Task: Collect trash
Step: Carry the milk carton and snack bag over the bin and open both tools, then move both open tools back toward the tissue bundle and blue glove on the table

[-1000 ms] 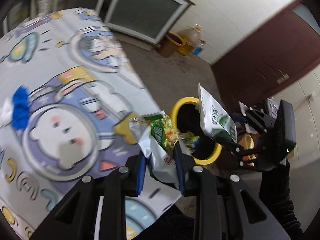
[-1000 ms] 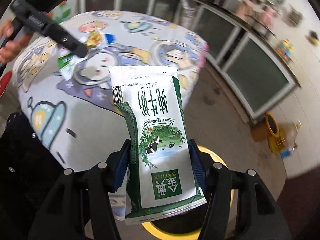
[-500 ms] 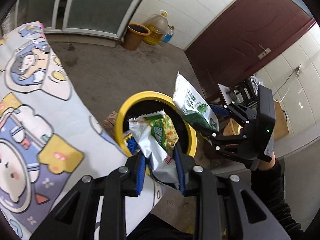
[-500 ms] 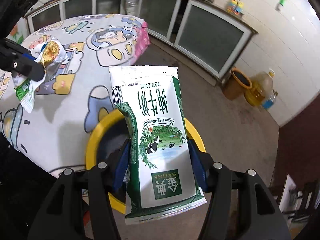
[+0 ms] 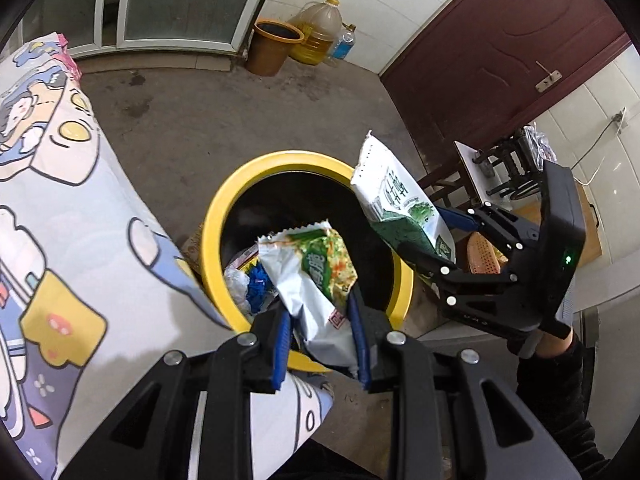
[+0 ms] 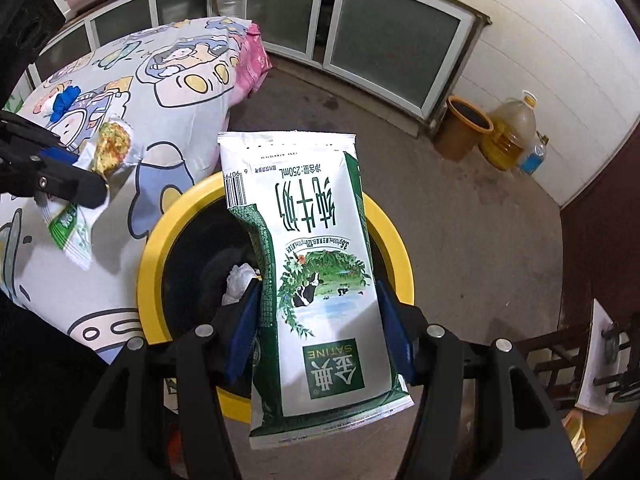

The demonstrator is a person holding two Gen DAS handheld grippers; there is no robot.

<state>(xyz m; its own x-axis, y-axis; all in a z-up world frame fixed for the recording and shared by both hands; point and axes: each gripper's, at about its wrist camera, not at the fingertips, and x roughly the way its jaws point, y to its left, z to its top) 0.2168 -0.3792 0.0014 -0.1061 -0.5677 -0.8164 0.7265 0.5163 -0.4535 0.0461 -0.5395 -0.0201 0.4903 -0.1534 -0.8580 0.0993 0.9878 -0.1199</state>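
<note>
A yellow-rimmed trash bin [image 5: 240, 184] [image 6: 152, 256] stands on the floor beside the table, with crumpled white and blue trash inside. My left gripper [image 5: 322, 328] is shut on a silver and green snack wrapper [image 5: 316, 272], held over the bin's near rim. My right gripper [image 6: 318, 324] is shut on a white and green milk pouch [image 6: 316, 264], held over the bin's opening. In the left wrist view the right gripper [image 5: 440, 248] holds that milk pouch [image 5: 396, 208] at the bin's right rim. In the right wrist view the left gripper [image 6: 86, 174] with the wrapper [image 6: 114, 144] sits at far left.
The table with a cartoon-print cloth [image 5: 60, 220] [image 6: 172, 76] borders the bin on the left. A blue scrap [image 6: 66, 100] lies on it. A brown pot [image 5: 272, 46], an oil jug [image 5: 320, 28] and a bottle [image 5: 344, 44] stand by the wall. Stools [image 5: 508, 168] stand near a dark red door [image 5: 500, 60].
Both grippers have moved off the table and down over the bin, each still holding its packet. The bin now fills the middle of both views.
</note>
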